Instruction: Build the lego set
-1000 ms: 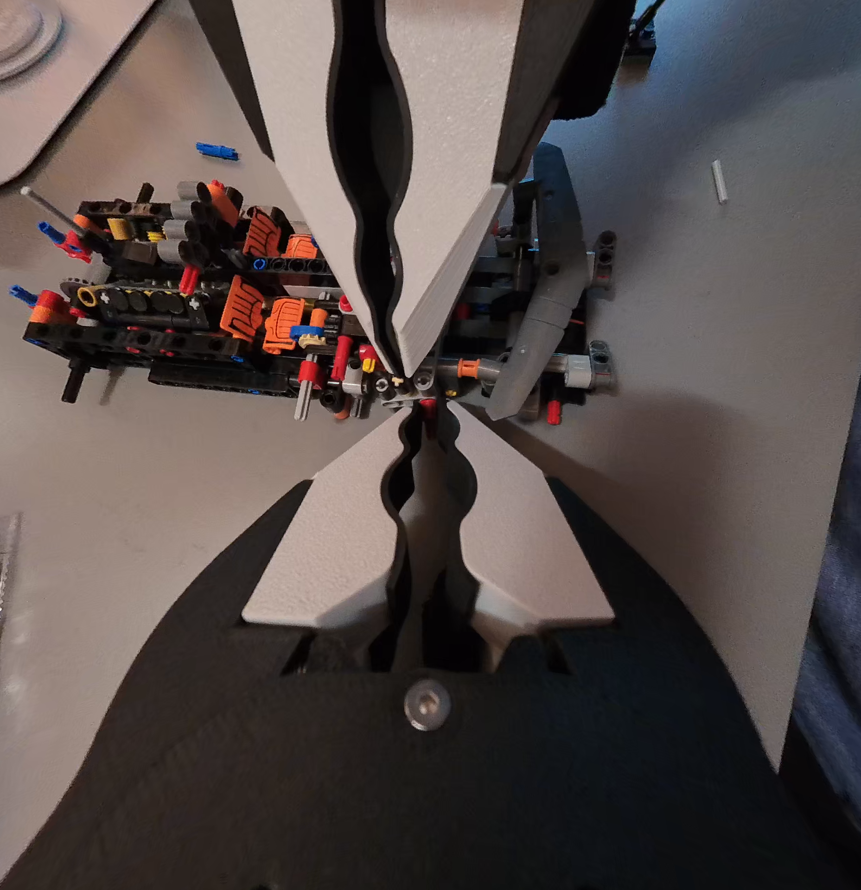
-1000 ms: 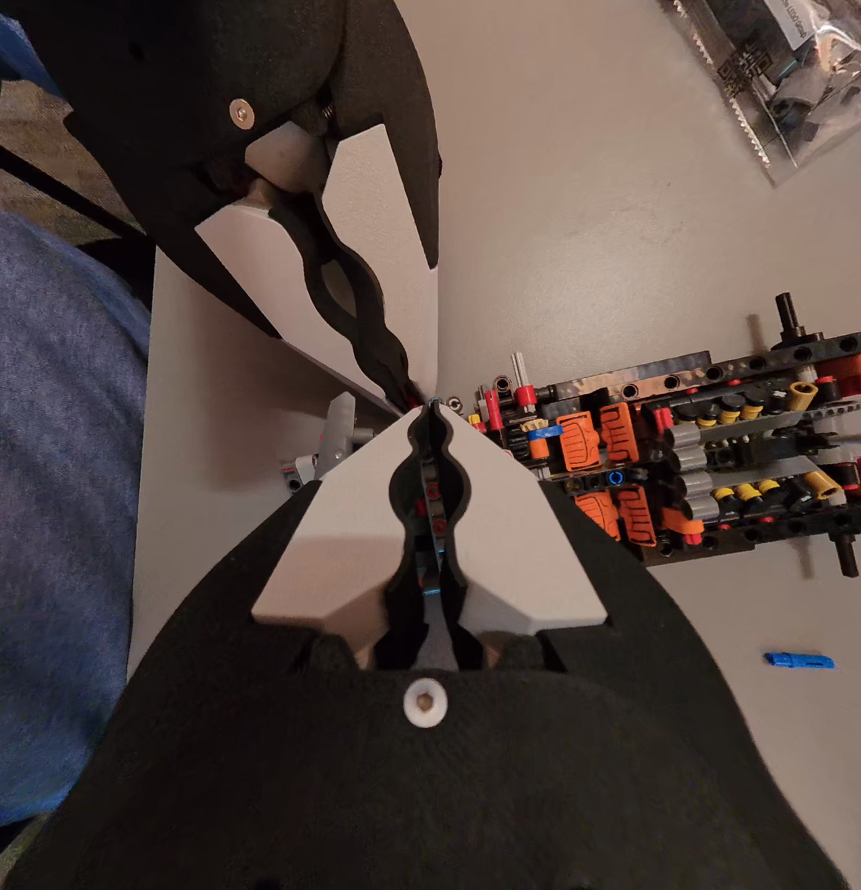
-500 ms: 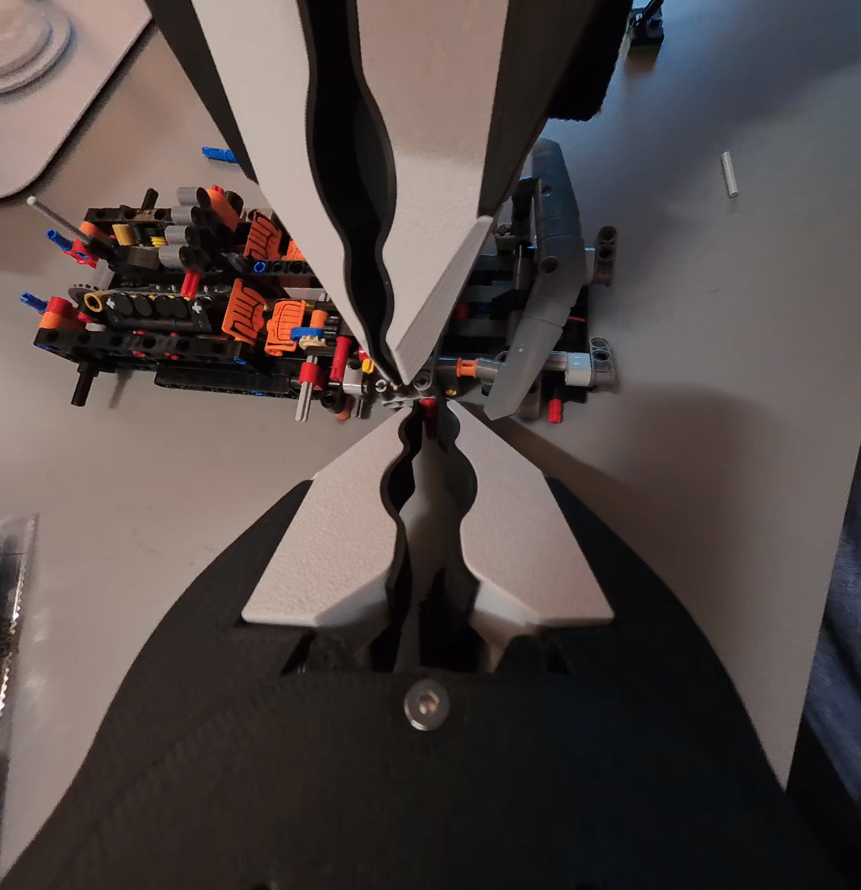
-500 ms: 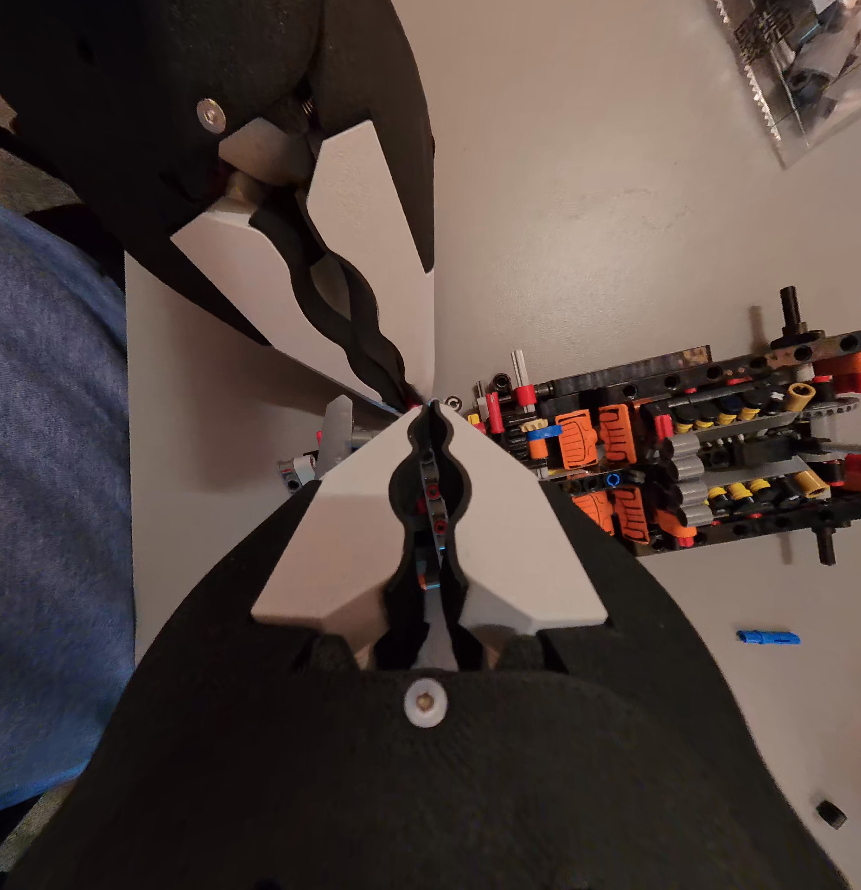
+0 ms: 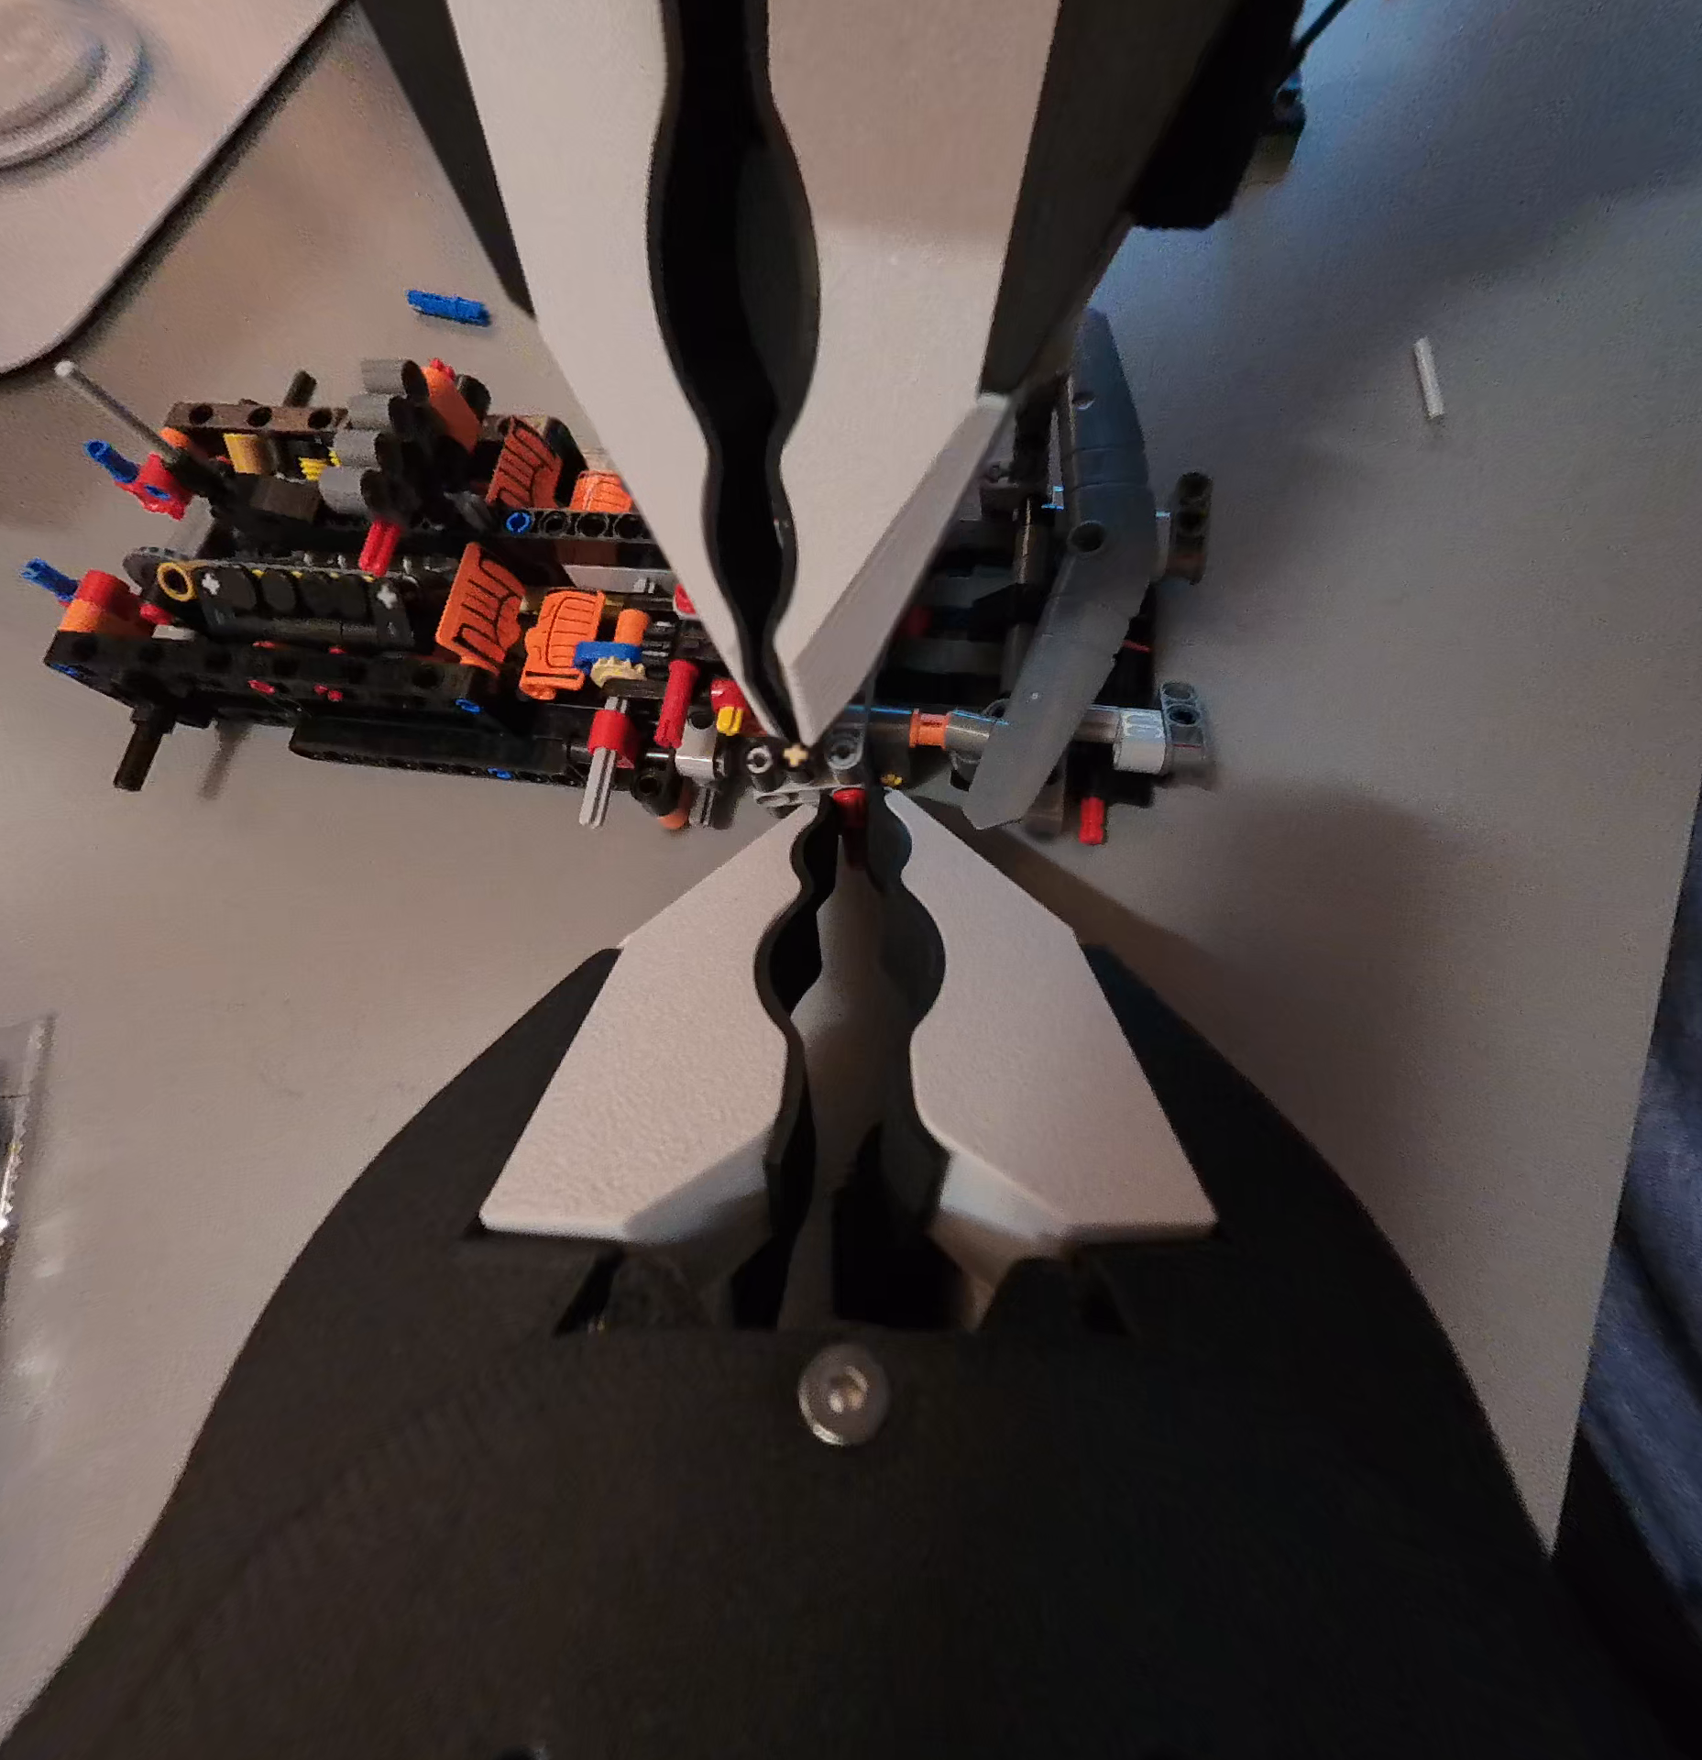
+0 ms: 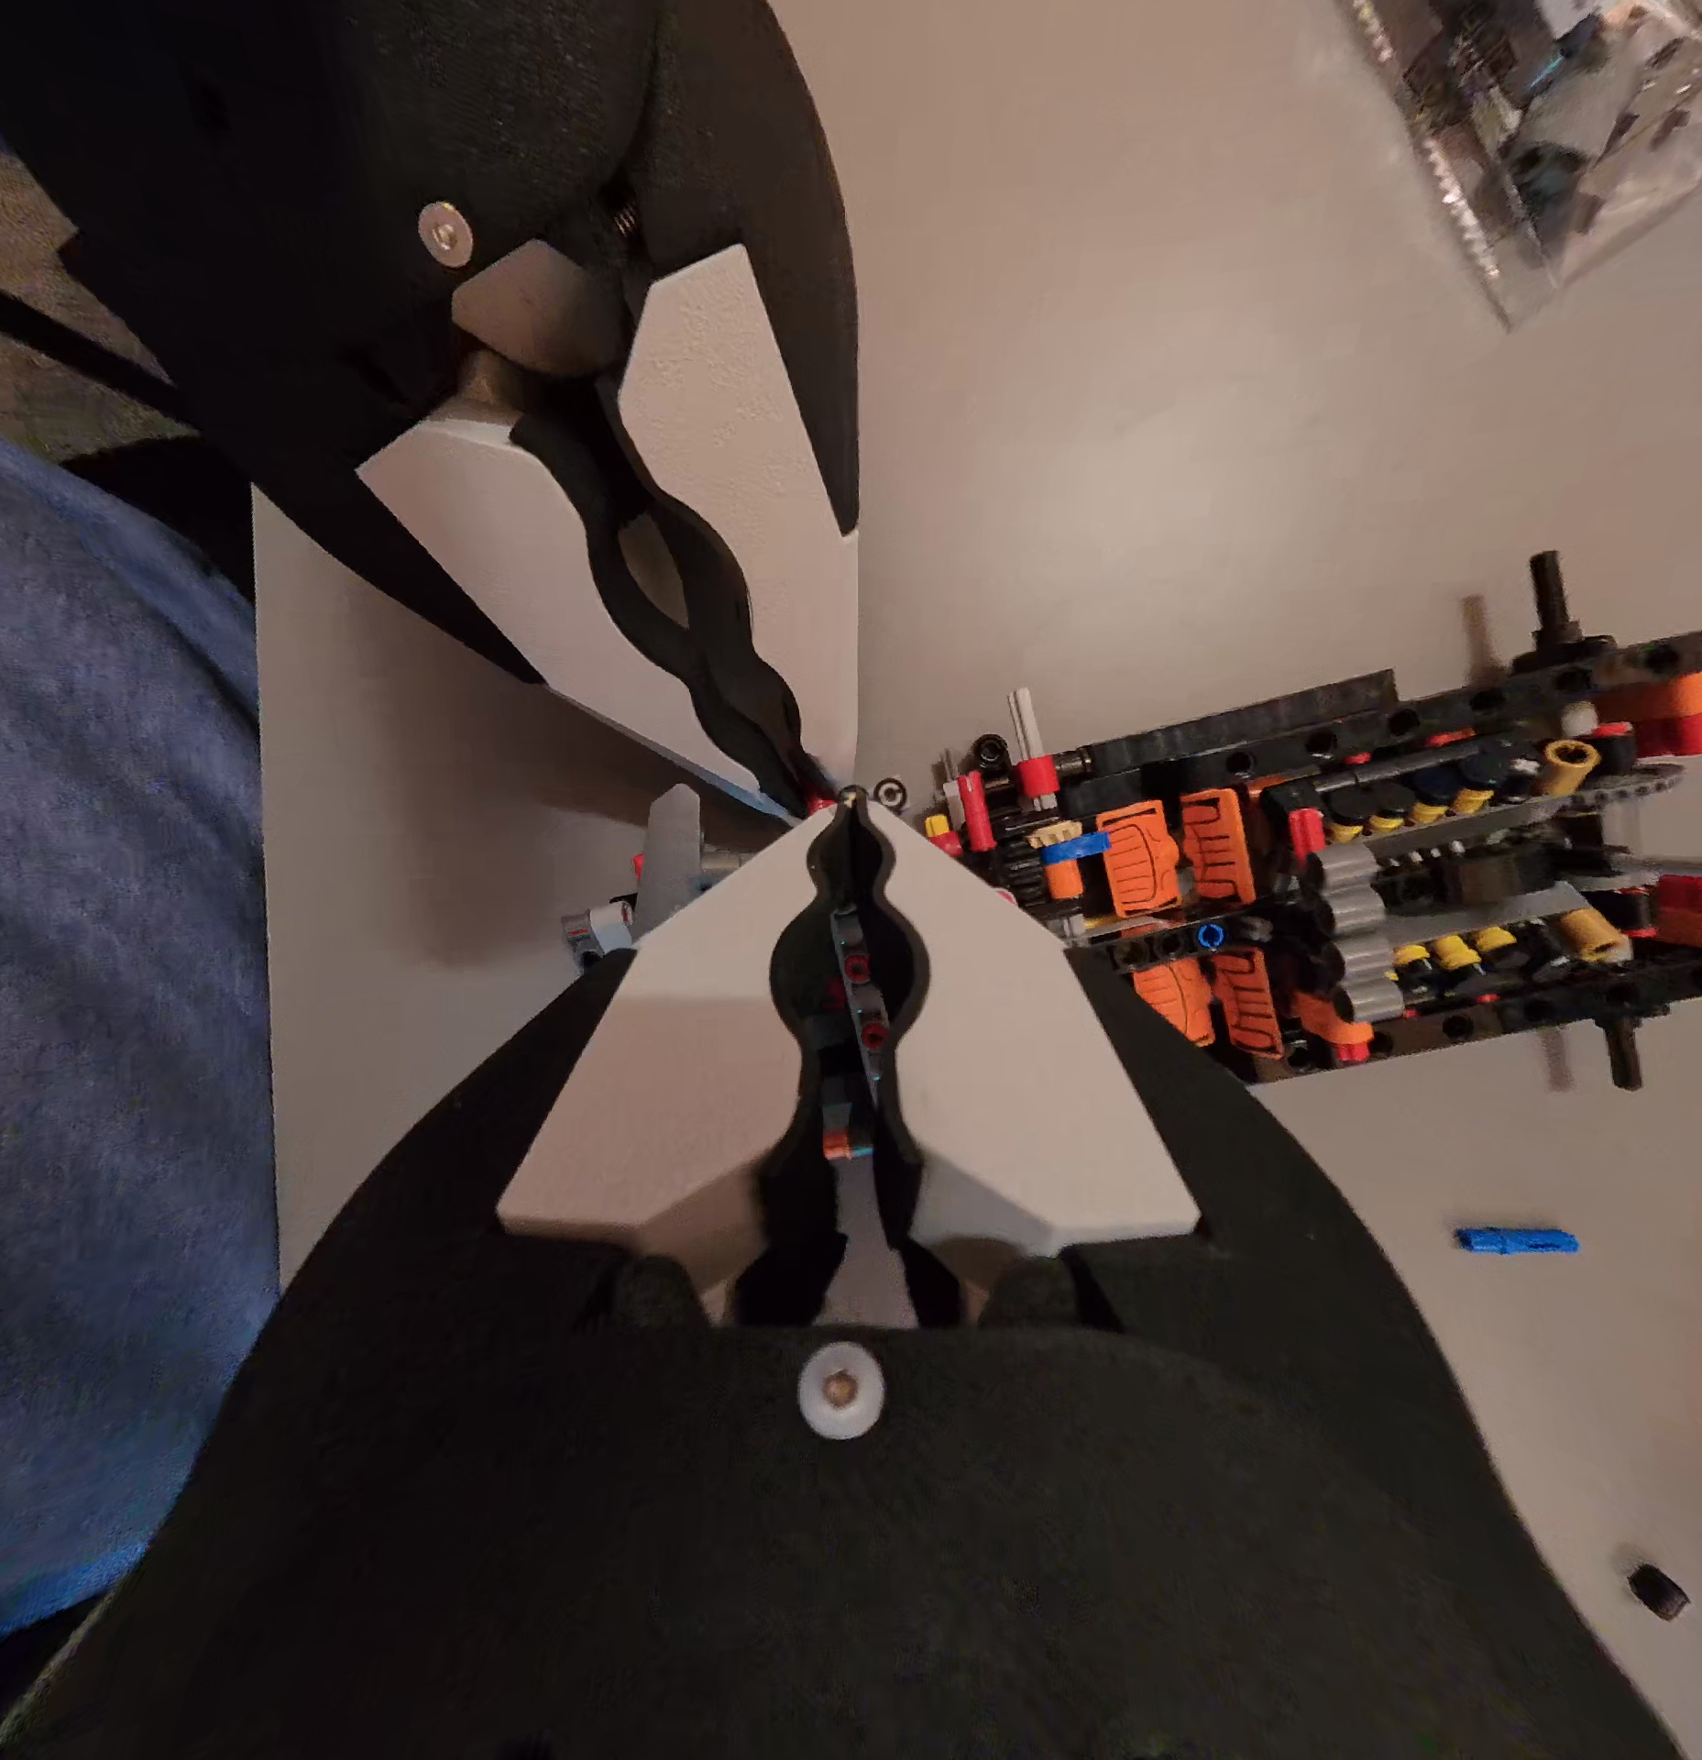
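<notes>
Compared with half a second ago, little has changed: both grippers stay tip to tip at the near edge of the lego model (image 5: 371,610), and the views have only shifted slightly, so that the blue pin (image 6: 1515,1240) now sits lower in the right wrist view.

The left gripper (image 5: 851,819) is closed on a small red pin (image 5: 849,830) that stands at the edge of the model. The right gripper (image 6: 851,810) is closed on a thin dark grey beam (image 6: 856,1029) with red pins, which runs along its fingers and points toward the model; in the left wrist view this gripper (image 5: 791,743) comes down from above to the same spot.

The model lies on the light table (image 5: 352,952). Its long axis goes left to right in both views, with the grey curved panel (image 5: 1085,610) at the end nearest the table edge. A small white axle (image 5: 1428,378) lies well apart from the model, and a clear bag of parts (image 6: 1542,124) lies farther off.
</notes>
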`<state>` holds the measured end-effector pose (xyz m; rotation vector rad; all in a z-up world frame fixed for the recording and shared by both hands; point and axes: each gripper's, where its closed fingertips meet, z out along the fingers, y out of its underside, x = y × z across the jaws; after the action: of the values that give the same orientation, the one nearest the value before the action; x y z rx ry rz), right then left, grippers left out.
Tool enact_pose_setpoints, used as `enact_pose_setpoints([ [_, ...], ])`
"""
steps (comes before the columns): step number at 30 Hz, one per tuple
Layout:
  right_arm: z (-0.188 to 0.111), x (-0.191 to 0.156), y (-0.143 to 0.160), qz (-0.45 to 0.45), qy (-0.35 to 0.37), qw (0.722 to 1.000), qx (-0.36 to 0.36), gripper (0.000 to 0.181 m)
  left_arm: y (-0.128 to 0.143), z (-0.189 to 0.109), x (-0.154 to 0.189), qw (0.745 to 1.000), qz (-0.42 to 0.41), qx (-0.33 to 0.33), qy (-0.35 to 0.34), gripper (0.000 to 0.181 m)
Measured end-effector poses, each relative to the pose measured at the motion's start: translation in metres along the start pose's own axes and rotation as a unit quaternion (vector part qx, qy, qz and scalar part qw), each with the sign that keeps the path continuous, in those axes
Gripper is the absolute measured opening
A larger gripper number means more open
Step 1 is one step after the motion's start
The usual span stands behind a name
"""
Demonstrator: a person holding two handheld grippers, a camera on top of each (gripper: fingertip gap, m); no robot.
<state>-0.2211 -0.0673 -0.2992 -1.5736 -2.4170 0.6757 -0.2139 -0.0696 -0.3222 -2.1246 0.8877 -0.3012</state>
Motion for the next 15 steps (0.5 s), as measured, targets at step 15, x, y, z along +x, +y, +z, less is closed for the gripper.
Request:
enact_pose_setpoints([
  [15,-0.0001,-0.0001,0.0031,-0.078,-0.001,0.996,-0.049,0.000,-0.0009,0.0005,0.0029,1.000,0.010,0.002,0.009,0.004],
])
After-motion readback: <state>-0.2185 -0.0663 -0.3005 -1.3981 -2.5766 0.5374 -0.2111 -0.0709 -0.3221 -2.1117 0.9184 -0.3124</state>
